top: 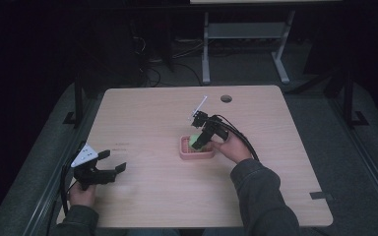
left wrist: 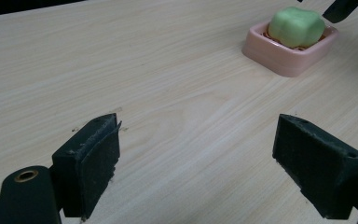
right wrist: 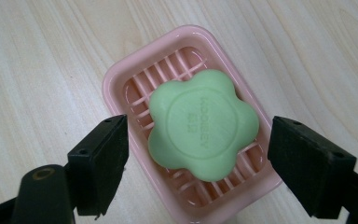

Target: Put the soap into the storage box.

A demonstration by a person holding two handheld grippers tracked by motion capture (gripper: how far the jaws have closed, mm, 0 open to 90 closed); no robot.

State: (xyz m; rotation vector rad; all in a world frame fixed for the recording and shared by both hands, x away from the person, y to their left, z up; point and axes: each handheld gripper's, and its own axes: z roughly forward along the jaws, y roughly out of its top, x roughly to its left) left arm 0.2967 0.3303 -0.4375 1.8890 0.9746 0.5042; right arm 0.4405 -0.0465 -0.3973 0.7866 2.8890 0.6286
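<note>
A green flower-shaped soap bar point(right wrist: 202, 124) lies in a pink slatted soap dish point(right wrist: 121, 79) near the middle of the desk point(top: 142, 113); the right hand-held gripper point(right wrist: 198, 161) hangs just above it, jaws spread wide to either side of the soap, gripping nothing; the left hand-held gripper point(left wrist: 198, 165) sits well apart near the desk's left edge, jaws likewise wide and empty.

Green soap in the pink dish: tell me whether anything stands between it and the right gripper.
Nothing visible does. The right gripper hangs open directly over the green soap, one of its jaws on each side, with only air between. The soap lies on the ribs of the pink dish, uncovered.
</note>
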